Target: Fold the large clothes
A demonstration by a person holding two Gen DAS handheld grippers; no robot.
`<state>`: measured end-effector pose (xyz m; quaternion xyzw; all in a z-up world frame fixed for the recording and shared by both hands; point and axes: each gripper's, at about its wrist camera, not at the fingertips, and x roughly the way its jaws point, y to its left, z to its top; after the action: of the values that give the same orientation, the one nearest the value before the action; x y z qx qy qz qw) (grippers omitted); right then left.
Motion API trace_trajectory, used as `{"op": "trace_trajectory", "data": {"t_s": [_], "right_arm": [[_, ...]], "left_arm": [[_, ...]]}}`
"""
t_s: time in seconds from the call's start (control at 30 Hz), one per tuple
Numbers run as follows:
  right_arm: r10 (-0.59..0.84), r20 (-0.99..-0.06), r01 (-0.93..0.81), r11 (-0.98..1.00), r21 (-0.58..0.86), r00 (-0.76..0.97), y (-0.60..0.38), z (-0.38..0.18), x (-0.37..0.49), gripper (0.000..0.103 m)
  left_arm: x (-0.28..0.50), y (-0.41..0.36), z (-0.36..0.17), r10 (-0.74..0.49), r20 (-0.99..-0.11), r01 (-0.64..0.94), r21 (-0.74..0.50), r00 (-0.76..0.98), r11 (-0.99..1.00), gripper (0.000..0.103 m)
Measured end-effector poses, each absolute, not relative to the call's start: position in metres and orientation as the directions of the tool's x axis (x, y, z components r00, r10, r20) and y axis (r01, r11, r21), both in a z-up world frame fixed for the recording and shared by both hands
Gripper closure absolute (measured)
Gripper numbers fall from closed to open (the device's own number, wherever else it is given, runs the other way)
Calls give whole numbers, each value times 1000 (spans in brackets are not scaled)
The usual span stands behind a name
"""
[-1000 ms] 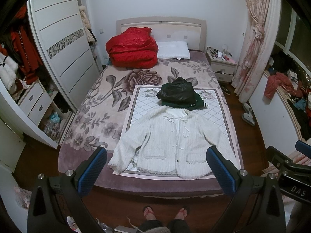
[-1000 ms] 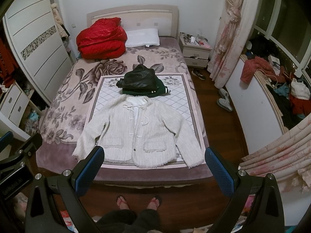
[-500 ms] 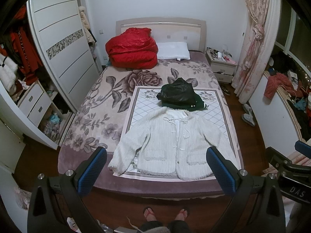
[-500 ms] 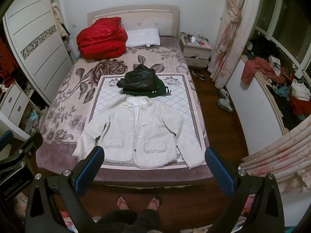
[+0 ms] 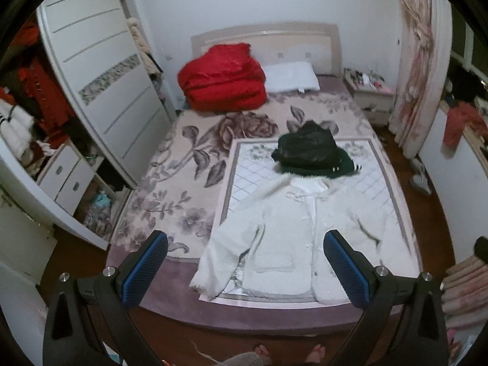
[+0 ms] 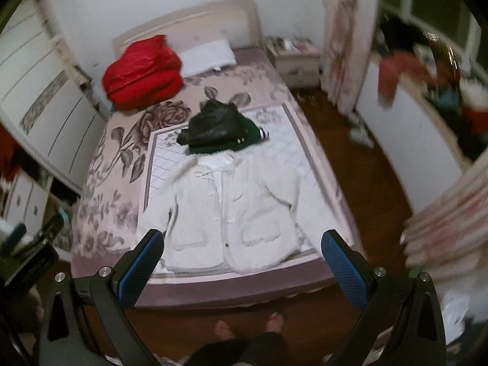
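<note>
A white fuzzy jacket [image 5: 292, 228] [image 6: 231, 210] lies spread flat, front up, sleeves out, on a white quilted mat [image 5: 253, 180] at the foot of the bed. Just beyond its collar sits a pile of folded dark clothes [image 5: 311, 149] [image 6: 216, 128], black on top of green. My left gripper [image 5: 244, 268] is open and empty, held in the air above the bed's foot, over the jacket's left sleeve. My right gripper [image 6: 242, 268] is also open and empty, hovering over the jacket's hem.
A red folded duvet [image 5: 222, 82] and a white pillow [image 5: 289, 77] lie at the headboard. A wardrobe [image 5: 100, 91] stands left of the bed, a nightstand [image 5: 370, 91] and curtain [image 5: 418, 76] right. The person's feet [image 6: 247, 326] stand on the wooden floor at the bed's foot.
Both grippers have swung: the left view shifted so the bed sits further right, the right view tilted and moved closer to the jacket. Both stay open; the clothes have not moved.
</note>
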<state>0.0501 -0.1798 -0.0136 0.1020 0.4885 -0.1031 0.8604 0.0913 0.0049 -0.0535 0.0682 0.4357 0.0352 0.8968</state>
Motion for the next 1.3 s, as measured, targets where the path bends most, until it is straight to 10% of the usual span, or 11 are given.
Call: {"op": "trace_trajectory", "data": {"t_s": [1.1,1.27,1.3], "right_arm": [[216,-976,920,382,87,3,-584,-641,85,14],[166,-984,897,422,131,66,-576,-631,103,91],[149,-985,896,423,139,83,-578,-625,102,92]], "left_arm": [[247,-191,-527,244,-953,118,267,176,956,0],[248,-221,-534,226,-949,202,271,222,941,0],[248,-226,-534,221,-948,216,270,227,938,0]]}}
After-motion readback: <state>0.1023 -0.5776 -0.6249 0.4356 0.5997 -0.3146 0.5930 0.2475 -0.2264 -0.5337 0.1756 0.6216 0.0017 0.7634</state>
